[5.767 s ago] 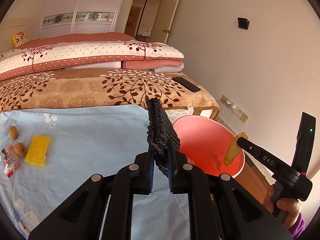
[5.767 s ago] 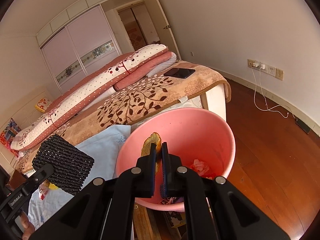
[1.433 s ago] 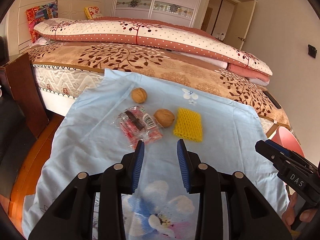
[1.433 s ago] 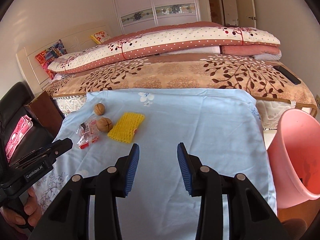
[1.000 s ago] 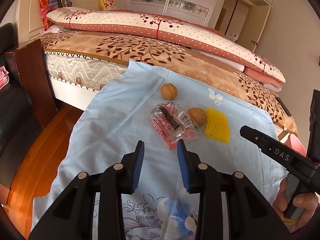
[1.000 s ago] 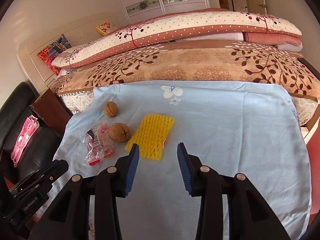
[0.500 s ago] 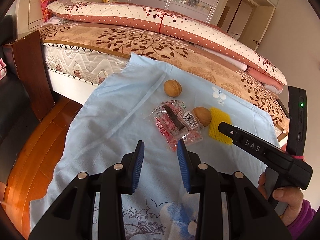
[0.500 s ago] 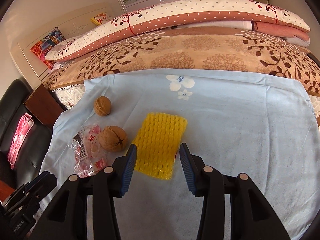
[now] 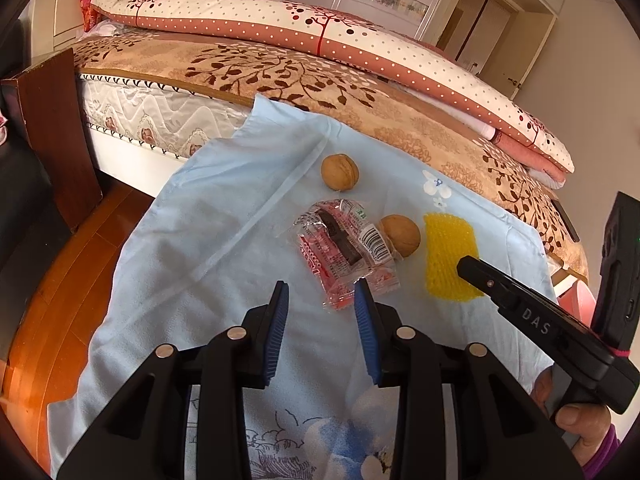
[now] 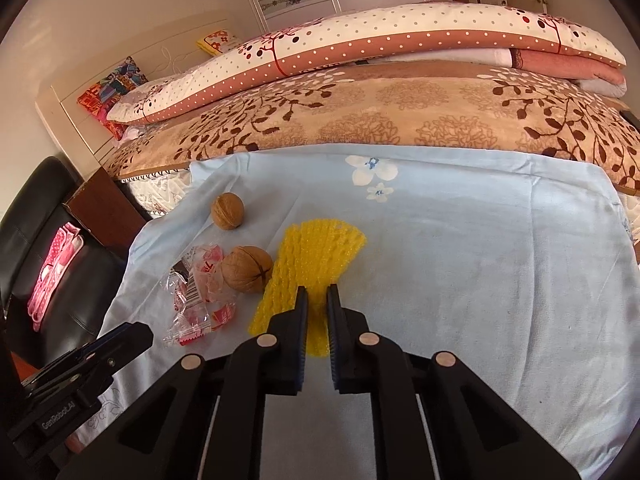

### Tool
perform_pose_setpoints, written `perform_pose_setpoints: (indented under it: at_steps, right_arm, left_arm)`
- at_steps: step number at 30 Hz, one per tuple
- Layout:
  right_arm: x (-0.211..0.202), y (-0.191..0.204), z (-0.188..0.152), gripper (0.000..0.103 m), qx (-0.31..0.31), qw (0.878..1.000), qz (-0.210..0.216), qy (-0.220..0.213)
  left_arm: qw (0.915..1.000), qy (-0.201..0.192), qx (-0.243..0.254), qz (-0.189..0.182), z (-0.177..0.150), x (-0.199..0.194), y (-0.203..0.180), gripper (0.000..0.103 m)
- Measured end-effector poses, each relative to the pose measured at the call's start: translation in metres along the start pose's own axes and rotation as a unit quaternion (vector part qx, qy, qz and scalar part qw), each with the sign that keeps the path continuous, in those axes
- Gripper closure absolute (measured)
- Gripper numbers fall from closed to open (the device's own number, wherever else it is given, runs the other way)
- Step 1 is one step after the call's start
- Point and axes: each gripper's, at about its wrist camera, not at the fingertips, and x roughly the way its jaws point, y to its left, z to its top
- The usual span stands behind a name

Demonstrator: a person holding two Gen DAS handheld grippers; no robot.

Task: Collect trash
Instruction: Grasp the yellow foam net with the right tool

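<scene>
On the light blue cloth (image 9: 224,216) lie a yellow foam net (image 10: 320,256), a clear red-printed wrapper (image 9: 344,256), and two walnuts (image 9: 339,171) (image 9: 400,235). My right gripper (image 10: 317,300) has its jaws nearly closed on the near part of the yellow foam net, which bunches between the pads. It also shows in the left wrist view (image 9: 464,268) over the net (image 9: 448,248). My left gripper (image 9: 320,296) is open, just short of the wrapper, its right pad at the wrapper's near edge. The wrapper (image 10: 196,300) and walnuts (image 10: 248,268) (image 10: 227,211) show in the right wrist view.
The cloth-covered surface stands against a bed with a brown leaf-pattern blanket (image 9: 304,80) and folded quilts (image 10: 360,52). A brown wooden board (image 9: 56,128) and wooden floor (image 9: 60,280) are at left. A black chair with pink cloth (image 10: 52,272) is at far left. The pink bin's edge (image 9: 576,300) shows at right.
Both grippers have dropped their earlier trash and come back over the cloth. My right gripper has closed down onto the yellow foam net. My left gripper has moved closer to the wrapper, still open.
</scene>
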Motion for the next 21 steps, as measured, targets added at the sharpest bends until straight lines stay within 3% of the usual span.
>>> perform_pose_setpoints:
  at_steps: [13,21]
  right_arm:
    - [-0.054,-0.014,-0.018,0.095,-0.020,0.999,-0.012,-0.032]
    - [-0.061,-0.026,-0.026,0.094,-0.008,0.999,-0.011,-0.031]
  left_arm:
    - [0.9982,0.022,-0.056,-0.004,0.016,0.030,0.002,0.068]
    - [0.9990,0.021,-0.038,0.011,0.010,0.037,-0.009,0.066]
